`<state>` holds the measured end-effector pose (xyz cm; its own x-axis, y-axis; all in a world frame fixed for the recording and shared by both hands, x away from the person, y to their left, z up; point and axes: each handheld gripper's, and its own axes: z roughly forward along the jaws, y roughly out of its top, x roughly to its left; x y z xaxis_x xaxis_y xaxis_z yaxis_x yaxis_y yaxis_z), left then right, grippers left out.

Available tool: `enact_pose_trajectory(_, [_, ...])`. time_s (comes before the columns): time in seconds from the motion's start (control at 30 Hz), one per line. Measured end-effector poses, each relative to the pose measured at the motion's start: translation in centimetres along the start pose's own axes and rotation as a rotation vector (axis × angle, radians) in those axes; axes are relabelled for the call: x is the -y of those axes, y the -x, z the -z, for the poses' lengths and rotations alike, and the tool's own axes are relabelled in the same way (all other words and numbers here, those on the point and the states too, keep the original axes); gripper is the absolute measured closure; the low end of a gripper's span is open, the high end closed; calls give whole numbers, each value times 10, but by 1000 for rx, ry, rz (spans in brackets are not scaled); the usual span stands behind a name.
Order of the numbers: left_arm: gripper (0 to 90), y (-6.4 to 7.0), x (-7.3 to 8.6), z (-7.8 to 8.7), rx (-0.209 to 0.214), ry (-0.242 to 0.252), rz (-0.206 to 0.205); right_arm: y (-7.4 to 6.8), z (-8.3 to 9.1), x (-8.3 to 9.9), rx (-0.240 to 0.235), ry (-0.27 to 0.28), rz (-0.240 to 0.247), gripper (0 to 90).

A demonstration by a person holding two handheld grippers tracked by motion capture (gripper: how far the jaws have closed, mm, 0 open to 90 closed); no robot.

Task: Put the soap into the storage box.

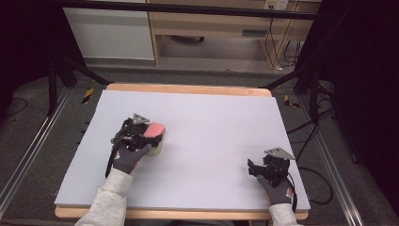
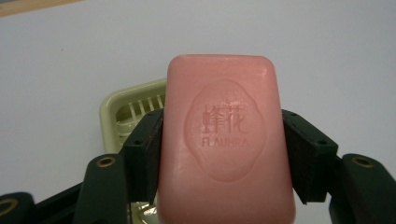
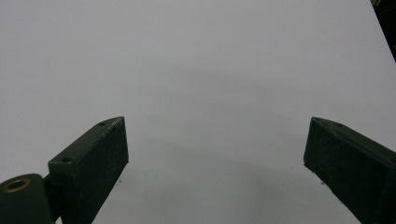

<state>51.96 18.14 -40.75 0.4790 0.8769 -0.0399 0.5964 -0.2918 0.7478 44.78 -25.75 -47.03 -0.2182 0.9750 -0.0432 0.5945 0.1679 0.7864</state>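
A pink soap bar (image 2: 224, 140) with an embossed oval stamp sits clamped between the black jaws of my left gripper (image 2: 223, 149), which is shut on it. Beneath and behind the bar lies a pale green slotted soap dish (image 2: 123, 109), partly hidden by it. From above, the soap bar (image 1: 155, 129) hangs over the soap dish (image 1: 157, 147) at the left-middle of the table, with the left gripper (image 1: 149, 136) held by a gloved hand. My right gripper (image 1: 253, 168) rests near the front right of the table; its jaws stand wide apart with nothing between them (image 3: 215, 154).
A light grey mat (image 1: 211, 132) covers the wooden table (image 1: 188, 88). Black frame legs and cables stand on the floor at both sides. A wooden cabinet (image 1: 211, 23) stands beyond the far edge.
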Motion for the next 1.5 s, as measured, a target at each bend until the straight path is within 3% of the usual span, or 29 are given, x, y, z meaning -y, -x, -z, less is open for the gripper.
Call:
enact_pose_trajectory(0.47, [375,-15,5,-16,-38,-29,32,0,0,0,0,2,4,67])
enact_pose_trajectory(1.5, [375,-23,15,-40,-86,-66,52,-2,-1,0,0,-2,11,66])
